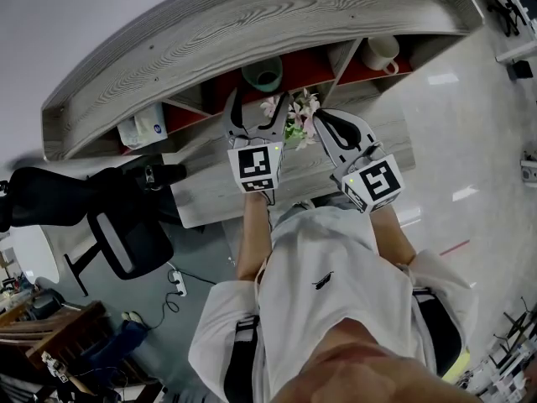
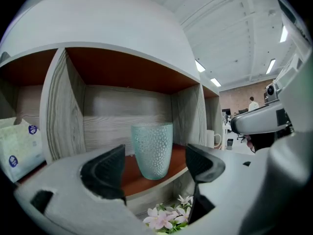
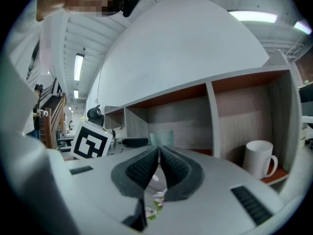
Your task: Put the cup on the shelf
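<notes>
Jaws of the left hand-held gripper [image 2: 154, 169] stand wide and empty; the right hand-held gripper [image 3: 157, 168] is closed on nothing. Just beyond the left one, the pale green dimpled glass cup [image 2: 152, 151] stands upright in a red-floored compartment of the grey wooden shelf [image 2: 61, 111]. It looks light, stiff and breakable; I would grip it mid-wall.

Pale aqua cup [image 2: 152, 150] of dimpled translucent glass, stood upright, set on the red-brown floor of the middle compartment of the shelf [image 2: 58, 111], towards its front edge, kept clear of both side walls, shelf built of grey wood-grain boards
</notes>
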The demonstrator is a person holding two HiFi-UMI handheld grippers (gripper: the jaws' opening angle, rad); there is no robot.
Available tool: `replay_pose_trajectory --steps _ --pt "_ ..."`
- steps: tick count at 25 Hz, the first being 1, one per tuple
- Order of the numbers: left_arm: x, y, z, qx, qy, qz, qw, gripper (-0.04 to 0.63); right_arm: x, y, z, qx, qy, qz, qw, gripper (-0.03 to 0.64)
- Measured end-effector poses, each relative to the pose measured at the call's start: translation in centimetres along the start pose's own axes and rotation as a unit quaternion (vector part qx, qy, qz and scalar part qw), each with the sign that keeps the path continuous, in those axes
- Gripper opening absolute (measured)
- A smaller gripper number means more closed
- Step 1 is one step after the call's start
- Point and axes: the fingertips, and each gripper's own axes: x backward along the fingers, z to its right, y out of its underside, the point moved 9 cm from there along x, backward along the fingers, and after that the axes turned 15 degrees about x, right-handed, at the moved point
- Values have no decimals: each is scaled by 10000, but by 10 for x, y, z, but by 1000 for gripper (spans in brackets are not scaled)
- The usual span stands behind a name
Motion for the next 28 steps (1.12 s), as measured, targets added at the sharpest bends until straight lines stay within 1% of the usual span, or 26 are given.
replay_pose_trajectory --steps 4,9,10,12,14,17,24,28 --pt "16 -3 1 80 -39 153 9998 364 6 -2 -7 -1 -3 14 10000 37" --pt "37 -7 5 -26 6 251 9997 359 12 -6 -18 22 -14 69 10000 37" --pt "42 -7 5 -50 0 269 9996 347 14 -7 -20 37 -20 81 10000 37" --pt "53 -8 6 -97 -42 380 9992 229 16 -10 -25 65 -26 110 9999 37" --pt "61 -11 7 -100 -21 510 9986 199 17 -12 -29 76 -4 134 9999 37" --pt "75 -15 10 -84 68 590 9982 155 21 -17 -34 139 26 185 9997 37" --pt "109 -25 18 -86 283 751 9967 78 32 -26 -47 257 117 233 9993 37" --pt "128 -27 21 -19 373 777 9963 52 38 -31 -52 322 180 262 9990 37"
